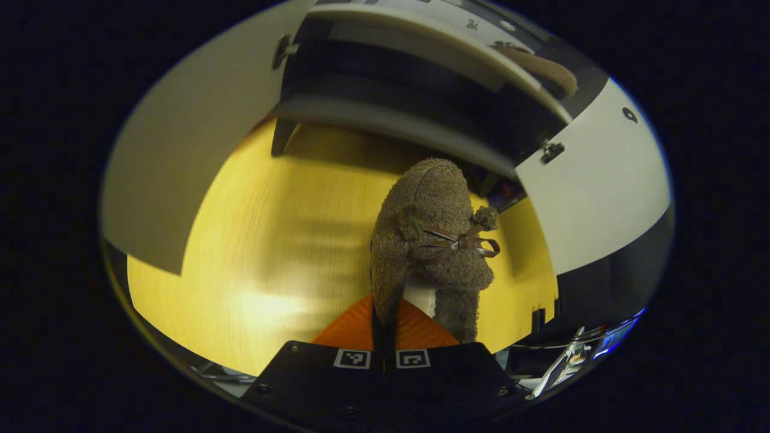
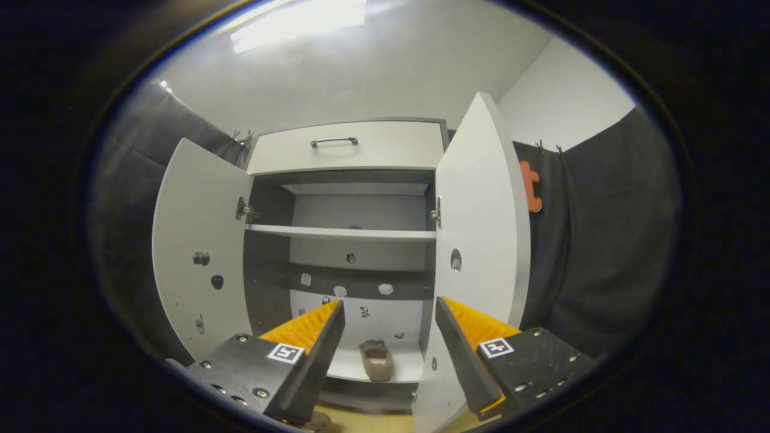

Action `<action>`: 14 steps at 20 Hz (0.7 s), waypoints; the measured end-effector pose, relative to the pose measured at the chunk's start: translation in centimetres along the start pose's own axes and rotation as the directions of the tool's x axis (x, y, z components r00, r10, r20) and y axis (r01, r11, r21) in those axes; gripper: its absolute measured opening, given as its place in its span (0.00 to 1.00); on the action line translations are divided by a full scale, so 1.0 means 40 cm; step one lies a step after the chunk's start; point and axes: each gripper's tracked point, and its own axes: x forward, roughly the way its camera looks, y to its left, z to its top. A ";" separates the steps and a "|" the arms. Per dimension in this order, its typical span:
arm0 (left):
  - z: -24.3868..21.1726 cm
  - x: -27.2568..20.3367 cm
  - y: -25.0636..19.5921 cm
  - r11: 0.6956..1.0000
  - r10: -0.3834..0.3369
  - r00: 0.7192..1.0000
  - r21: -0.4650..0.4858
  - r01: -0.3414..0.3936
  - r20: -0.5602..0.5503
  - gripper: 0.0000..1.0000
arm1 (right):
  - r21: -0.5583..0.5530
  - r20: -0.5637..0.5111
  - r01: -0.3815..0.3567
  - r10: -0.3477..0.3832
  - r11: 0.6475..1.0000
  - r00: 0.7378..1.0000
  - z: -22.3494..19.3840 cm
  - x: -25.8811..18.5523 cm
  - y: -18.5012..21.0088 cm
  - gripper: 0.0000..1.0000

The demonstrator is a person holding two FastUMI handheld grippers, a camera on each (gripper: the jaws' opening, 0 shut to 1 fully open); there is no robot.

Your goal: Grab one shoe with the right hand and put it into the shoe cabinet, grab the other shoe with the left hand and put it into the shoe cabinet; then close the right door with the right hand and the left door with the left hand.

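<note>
A fuzzy brown shoe (image 1: 433, 228) with a small bow hangs toe-up over the yellow floor. My left gripper (image 1: 385, 316) is shut on its rim. Beyond it stands the shoe cabinet (image 1: 409, 78) with both doors open, and the other brown shoe (image 1: 544, 69) lies on its bottom shelf. In the right gripper view that shoe (image 2: 376, 359) sits on the white bottom shelf (image 2: 397, 367), between the left door (image 2: 198, 252) and the right door (image 2: 481, 228). My right gripper (image 2: 390, 304) is open and holds nothing, some way in front of the cabinet.
A drawer with a metal handle (image 2: 334, 142) tops the cabinet, and a middle shelf (image 2: 343, 232) spans it. The yellow wood floor (image 1: 271, 240) spreads in front. Black cloth walls (image 2: 601, 240) flank the cabinet. Some clutter (image 1: 565, 361) lies at the floor's edge.
</note>
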 end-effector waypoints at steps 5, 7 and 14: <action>0.261 -0.094 -0.119 0.995 -0.079 0.981 0.078 0.066 0.177 0.01 | 0.010 0.013 0.003 -0.003 1.000 1.000 0.006 -0.022 -0.006 0.91; 0.369 -0.125 -0.164 0.991 -0.105 0.964 0.103 0.083 0.242 0.01 | 0.014 0.018 -0.003 0.003 1.000 1.000 0.008 -0.030 -0.006 0.91; 0.706 -0.163 -0.211 0.988 -0.104 0.908 0.143 0.050 0.405 0.01 | 0.024 0.034 -0.007 0.006 1.000 0.999 0.022 -0.062 -0.015 0.91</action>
